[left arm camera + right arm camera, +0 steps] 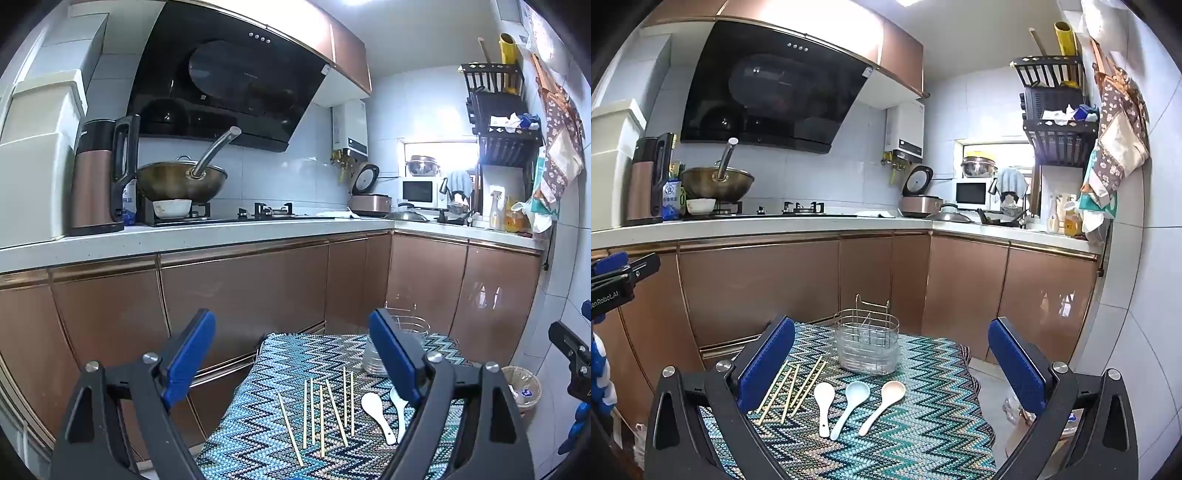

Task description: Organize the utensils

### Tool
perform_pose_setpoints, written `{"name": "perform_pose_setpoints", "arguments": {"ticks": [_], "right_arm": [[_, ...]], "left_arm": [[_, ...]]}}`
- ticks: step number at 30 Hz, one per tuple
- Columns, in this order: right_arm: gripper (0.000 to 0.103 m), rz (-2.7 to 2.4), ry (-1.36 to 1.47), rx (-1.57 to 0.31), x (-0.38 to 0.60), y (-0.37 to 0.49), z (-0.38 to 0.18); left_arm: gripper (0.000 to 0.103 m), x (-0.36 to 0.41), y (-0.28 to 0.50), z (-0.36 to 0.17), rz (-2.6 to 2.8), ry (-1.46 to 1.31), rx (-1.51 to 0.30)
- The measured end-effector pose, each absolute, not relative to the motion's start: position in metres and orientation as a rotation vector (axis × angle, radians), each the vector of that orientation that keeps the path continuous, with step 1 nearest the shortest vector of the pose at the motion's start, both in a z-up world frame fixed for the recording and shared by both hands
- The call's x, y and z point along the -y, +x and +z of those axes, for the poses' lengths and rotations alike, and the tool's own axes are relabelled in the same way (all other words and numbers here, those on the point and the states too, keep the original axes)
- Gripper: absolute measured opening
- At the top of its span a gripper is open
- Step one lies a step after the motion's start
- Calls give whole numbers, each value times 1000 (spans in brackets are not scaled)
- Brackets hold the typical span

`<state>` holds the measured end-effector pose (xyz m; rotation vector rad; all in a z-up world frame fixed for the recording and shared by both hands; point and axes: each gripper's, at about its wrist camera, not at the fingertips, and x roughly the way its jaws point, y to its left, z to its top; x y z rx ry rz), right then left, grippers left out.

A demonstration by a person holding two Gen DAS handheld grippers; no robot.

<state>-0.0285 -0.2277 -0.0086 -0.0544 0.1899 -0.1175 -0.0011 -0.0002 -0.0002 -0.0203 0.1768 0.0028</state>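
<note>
Right wrist view: a woven zigzag cloth [886, 435] in teal, navy and cream covers the lower centre, knobbly in texture. Toward its far edge, at mid-frame, stands a wire utensil caddy [867, 343] with a clear ribbed plastic base. In front of it lie three smooth, round-bowled ceramic spoons: white [823, 402], pale blue [851, 402] and peach [884, 402]. Thin straight bamboo chopsticks [792, 387] fan out at lower left. The right gripper [892, 362] and the left gripper [291, 350] both gape fully wide, blue ribbed pads gripping nothing.
</note>
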Motion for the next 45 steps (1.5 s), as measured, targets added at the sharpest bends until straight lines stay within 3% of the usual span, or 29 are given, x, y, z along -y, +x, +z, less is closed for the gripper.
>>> {"name": "perform_pose_setpoints", "arguments": {"ticks": [45], "right_arm": [[103,-239,-77,-224,240,0,5]], "left_arm": [[85,22,43,-7,-70,-23,-300]]}}
